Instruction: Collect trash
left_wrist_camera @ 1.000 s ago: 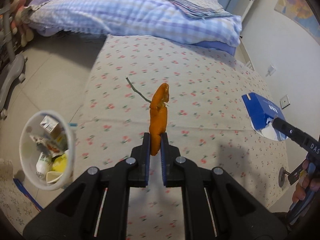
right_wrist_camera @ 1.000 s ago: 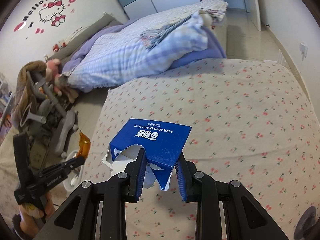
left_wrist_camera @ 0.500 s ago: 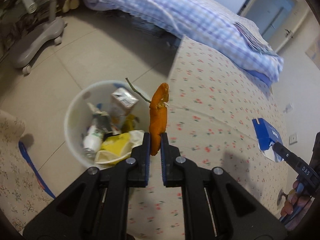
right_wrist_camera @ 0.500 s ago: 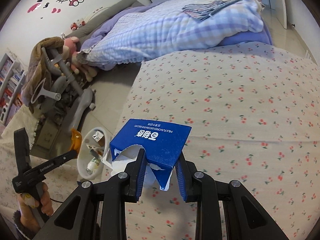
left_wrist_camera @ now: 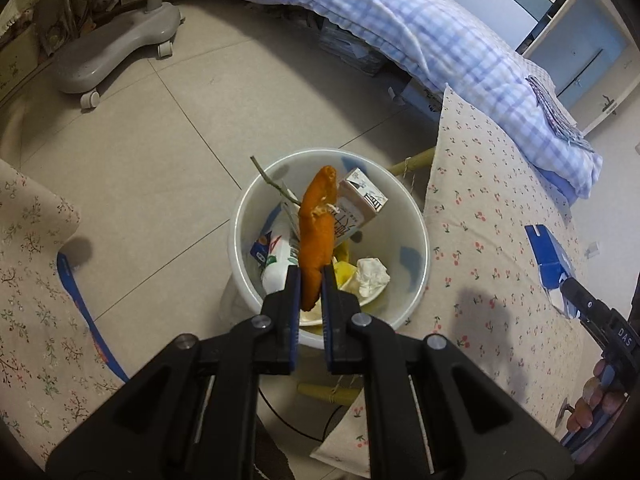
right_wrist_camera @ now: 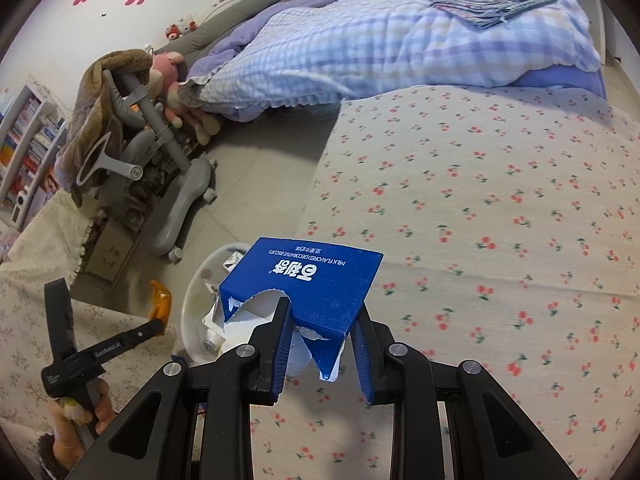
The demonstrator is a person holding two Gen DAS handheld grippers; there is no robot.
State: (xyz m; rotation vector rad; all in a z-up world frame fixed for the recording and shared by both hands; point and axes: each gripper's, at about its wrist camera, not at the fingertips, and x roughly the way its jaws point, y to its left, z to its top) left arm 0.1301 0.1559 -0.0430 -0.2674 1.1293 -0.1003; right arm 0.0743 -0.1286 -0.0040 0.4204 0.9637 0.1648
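My left gripper (left_wrist_camera: 311,278) is shut on an orange peel (left_wrist_camera: 316,236) with a thin green stem and holds it above a white trash bin (left_wrist_camera: 416,216) on the floor. The bin holds a carton, a bottle and crumpled paper. My right gripper (right_wrist_camera: 322,344) is shut on a torn blue biscuit box (right_wrist_camera: 308,280) above the cherry-print tablecloth (right_wrist_camera: 500,240), near the table's left edge. The bin (right_wrist_camera: 192,312) shows partly behind the box. The left gripper (right_wrist_camera: 158,326) with the peel (right_wrist_camera: 160,300) shows at lower left. The box (left_wrist_camera: 548,254) shows at the right in the left wrist view.
A grey wheeled chair base (left_wrist_camera: 112,48) stands on the tiled floor beyond the bin. A bed with a checked blue quilt (right_wrist_camera: 400,40) lies behind the table. A floral-print cloth (left_wrist_camera: 32,300) covers something at the left. Bookshelves (right_wrist_camera: 28,148) stand at far left.
My left gripper has swung left off the table with the peel, now directly above the bin. My right gripper has carried the box left toward the table edge and bin.
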